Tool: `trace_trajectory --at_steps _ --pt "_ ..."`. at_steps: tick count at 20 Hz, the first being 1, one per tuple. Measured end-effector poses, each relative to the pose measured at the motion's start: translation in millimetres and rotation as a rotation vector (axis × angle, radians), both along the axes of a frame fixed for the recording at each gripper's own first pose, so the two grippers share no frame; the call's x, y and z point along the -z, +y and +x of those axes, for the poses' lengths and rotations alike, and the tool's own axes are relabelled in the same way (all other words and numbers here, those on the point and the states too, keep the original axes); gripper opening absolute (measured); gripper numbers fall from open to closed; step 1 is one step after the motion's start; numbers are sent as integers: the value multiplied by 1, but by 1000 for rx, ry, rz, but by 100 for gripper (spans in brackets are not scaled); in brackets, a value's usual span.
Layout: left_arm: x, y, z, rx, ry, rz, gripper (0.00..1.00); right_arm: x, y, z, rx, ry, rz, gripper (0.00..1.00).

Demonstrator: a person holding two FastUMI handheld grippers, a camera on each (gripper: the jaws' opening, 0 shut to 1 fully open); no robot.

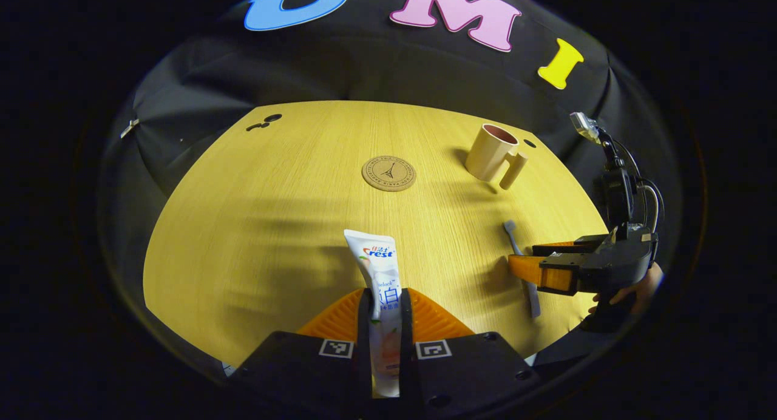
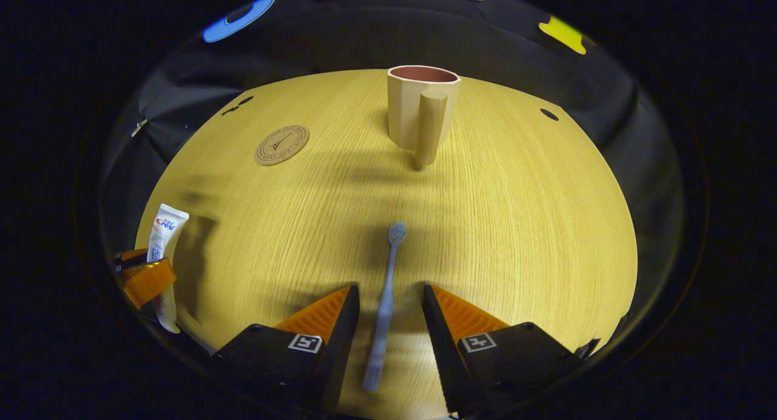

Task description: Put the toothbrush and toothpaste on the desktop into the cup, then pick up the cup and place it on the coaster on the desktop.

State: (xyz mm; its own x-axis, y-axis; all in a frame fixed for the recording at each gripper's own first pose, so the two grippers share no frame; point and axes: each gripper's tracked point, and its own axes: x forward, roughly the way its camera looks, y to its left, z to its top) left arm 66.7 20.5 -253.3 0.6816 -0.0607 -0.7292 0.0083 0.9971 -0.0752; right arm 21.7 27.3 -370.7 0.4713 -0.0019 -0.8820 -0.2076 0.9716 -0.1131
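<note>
I read the desktop [image 2: 516, 226] as wood-grain laminate, satin sheen. Coaster [image 2: 281, 144] looks like matt cork with a printed face. Cup [image 2: 422, 107] is smooth matt plastic. Toothpaste tube [image 1: 379, 268] is glossy plastic. Toothbrush [image 2: 383, 311] is matt plastic. Booth wall [image 1: 364, 62] is matt cloth, creased.

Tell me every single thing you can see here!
Round wooden table: one, yellow, under everything.
Beige cup with a post handle: one, upright at the table's far side, nothing seen inside it.
Round cork coaster: one, brown, bare, left of the cup.
Grey-blue toothbrush: one, flat on the table between the right claw's open fingers.
White toothpaste tube: one, pinched in the left claw.
Left claw: shut on the tube.
Right claw: open.
Hand: one, holding the right claw.
</note>
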Motion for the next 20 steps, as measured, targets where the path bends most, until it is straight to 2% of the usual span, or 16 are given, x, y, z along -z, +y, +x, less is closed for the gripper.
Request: trace_trajectory --at_steps 1,5,6,9,11,12,14,15,20 --pt "0 -1 1 6 3 1 23 0 3 0 -5 1 4 67" --pt "3 -6 3 28 15 3 23 1 12 -6 -34 35 -15 29" --pt "2 -8 4 34 14 4 23 1 13 -5 -44 29 -20 16" --pt "0 -11 7 52 9 9 23 -2 20 -9 -70 33 24 11" --pt "0 -12 9 58 10 8 23 2 22 -9 -135 43 49 7" --pt "0 -13 10 57 10 6 27 1 21 -11 -144 46 56 6" --pt "1 -13 13 53 12 0 27 1 19 -10 -125 53 71 6" --pt "1 -14 14 52 13 -4 23 0 16 -11 -109 58 75 6" --pt "-6 -17 25 41 -4 -19 23 -9 5 -7 -34 55 130 6"
